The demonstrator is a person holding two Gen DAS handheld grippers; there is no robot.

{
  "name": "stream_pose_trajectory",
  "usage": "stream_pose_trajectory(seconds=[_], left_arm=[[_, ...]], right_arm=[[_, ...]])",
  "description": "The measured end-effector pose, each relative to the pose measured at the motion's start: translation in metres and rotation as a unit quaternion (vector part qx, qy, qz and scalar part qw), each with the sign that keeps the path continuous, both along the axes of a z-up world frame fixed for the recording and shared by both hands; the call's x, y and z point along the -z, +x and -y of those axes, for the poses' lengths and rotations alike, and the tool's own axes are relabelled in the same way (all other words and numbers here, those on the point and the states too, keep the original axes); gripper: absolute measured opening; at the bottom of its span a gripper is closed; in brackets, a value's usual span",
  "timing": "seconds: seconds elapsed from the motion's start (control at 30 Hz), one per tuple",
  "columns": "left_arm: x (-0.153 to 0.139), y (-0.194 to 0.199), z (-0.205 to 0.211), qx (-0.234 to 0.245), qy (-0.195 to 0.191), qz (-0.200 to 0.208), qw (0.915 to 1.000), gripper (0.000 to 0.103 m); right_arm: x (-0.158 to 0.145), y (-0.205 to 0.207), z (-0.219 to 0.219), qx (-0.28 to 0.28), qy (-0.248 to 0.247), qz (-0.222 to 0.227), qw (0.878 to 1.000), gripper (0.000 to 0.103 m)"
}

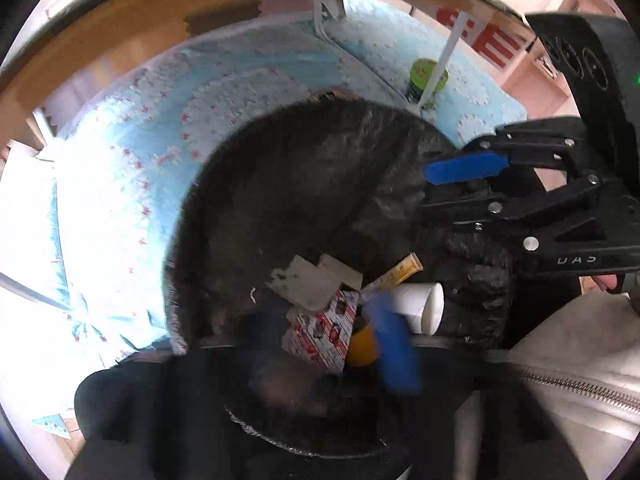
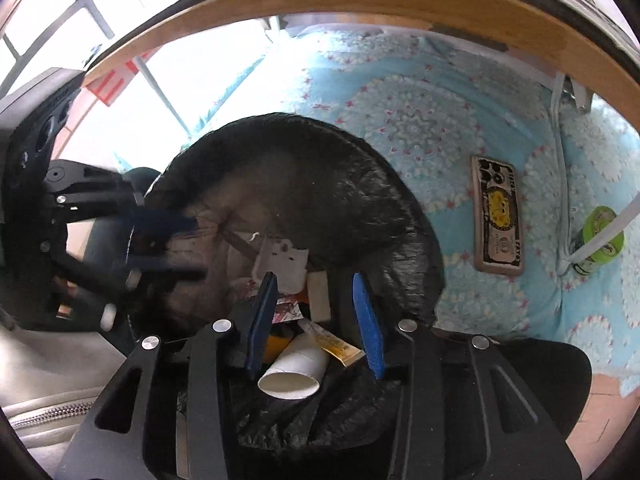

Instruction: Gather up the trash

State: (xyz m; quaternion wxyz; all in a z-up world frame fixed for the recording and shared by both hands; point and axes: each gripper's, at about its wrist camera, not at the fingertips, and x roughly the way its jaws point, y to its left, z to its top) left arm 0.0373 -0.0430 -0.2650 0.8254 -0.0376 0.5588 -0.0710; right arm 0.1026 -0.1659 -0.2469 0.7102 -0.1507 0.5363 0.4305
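A bin lined with a black bag (image 1: 288, 184) (image 2: 400, 216) stands on a blue patterned blanket. In it lie a white paper cup (image 1: 420, 304) (image 2: 294, 368), a yellow tube (image 1: 396, 274) (image 2: 340, 346), a red-and-white wrapper (image 1: 324, 332) and torn cardboard (image 1: 308, 284) (image 2: 282, 264). My left gripper (image 1: 328, 332) (image 2: 168, 242) hangs blurred over the bin's mouth, its jaws wide apart and holding nothing. My right gripper (image 2: 316, 320) (image 1: 460, 184) is over the bin too, open. The cup lies loose below its blue fingers (image 2: 368, 324).
A phone in a patterned case (image 2: 498, 216) lies on the blanket (image 2: 420, 120) right of the bin. A green can (image 2: 598, 236) (image 1: 426, 76) stands beside a white cable. A wooden rail (image 2: 360, 4) runs behind. The person's cream zipped jacket (image 1: 580, 392) is close by.
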Motion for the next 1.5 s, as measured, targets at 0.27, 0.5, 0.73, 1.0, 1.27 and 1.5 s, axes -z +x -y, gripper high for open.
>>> stream_pose_trajectory(seconds=[0.27, 0.5, 0.73, 1.0, 1.27, 1.5], left_arm=[[-0.028, -0.014, -0.001, -0.009, -0.014, 0.025, 0.9996, 0.069], [-0.059, -0.030, 0.002, -0.014, -0.016, 0.048, 0.9986, 0.069], [-0.074, -0.044, 0.004, -0.035, -0.030, 0.055, 0.9974, 0.083], [-0.096, -0.058, 0.009, -0.042, -0.040, 0.077, 0.9954, 0.083], [-0.118, -0.072, 0.014, -0.033, -0.040, 0.098, 0.9938, 0.083], [-0.124, -0.075, 0.018, -0.032, -0.041, 0.106, 0.9930, 0.083]], right_arm=[[-0.027, -0.007, 0.011, -0.004, 0.018, 0.002, 1.000, 0.045], [-0.057, -0.021, 0.022, -0.011, 0.039, 0.004, 0.999, 0.060], [-0.079, -0.036, 0.026, -0.012, 0.038, 0.015, 0.999, 0.074], [-0.102, -0.046, 0.034, -0.024, 0.044, 0.023, 0.998, 0.077], [-0.117, -0.059, 0.041, -0.033, 0.049, 0.020, 0.998, 0.077], [-0.123, -0.063, 0.040, -0.039, 0.052, 0.022, 0.998, 0.077]])
